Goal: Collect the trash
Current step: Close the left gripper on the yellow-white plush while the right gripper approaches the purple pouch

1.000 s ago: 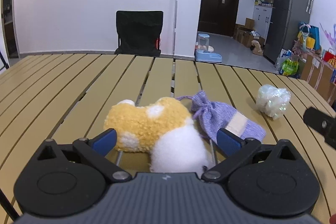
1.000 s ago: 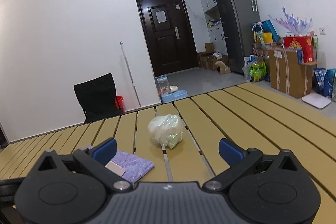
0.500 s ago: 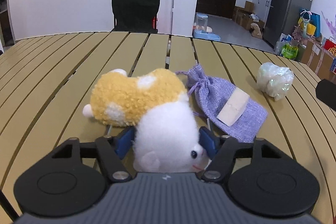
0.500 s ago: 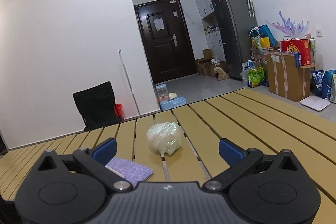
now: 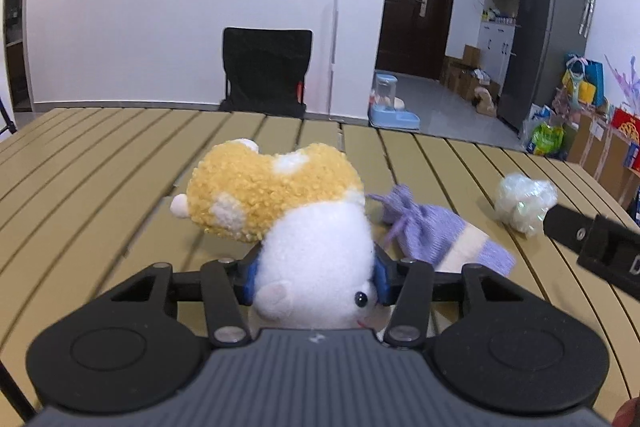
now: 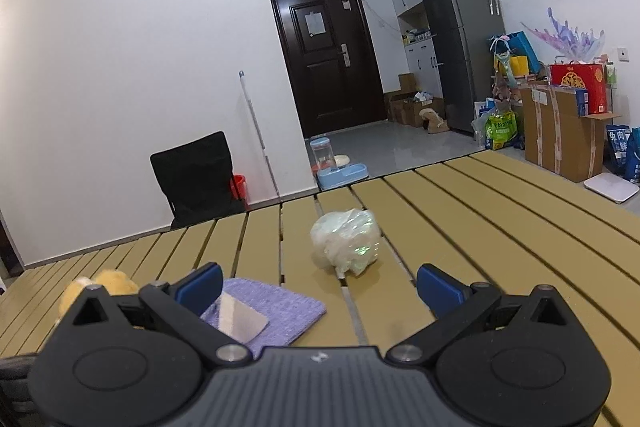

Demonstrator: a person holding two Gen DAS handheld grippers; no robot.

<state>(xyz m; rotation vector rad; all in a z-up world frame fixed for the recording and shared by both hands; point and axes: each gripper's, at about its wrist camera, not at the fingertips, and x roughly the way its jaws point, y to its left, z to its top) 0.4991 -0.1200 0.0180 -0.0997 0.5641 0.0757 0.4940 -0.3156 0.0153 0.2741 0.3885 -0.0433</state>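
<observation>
The left gripper (image 5: 316, 277) is closing, its blue pads pressed against the white head of a plush toy (image 5: 280, 195) on the slatted worktop (image 5: 100, 179). Only the right wrist view shows the right gripper (image 6: 320, 287) spread wide and empty, with the crumpled plastic wad (image 6: 346, 241) just ahead, beside a purple pouch (image 6: 276, 311).

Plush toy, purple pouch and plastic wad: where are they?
plush toy (image 5: 316, 267), left wrist view, white head
purple pouch (image 5: 424, 231), left wrist view, knitted middle
plastic wad (image 6: 346, 241), right wrist view, crumpled centre

A home: fridge (image 6: 460, 35), entry door (image 6: 326, 55), pet feeder (image 6: 338, 165).
</observation>
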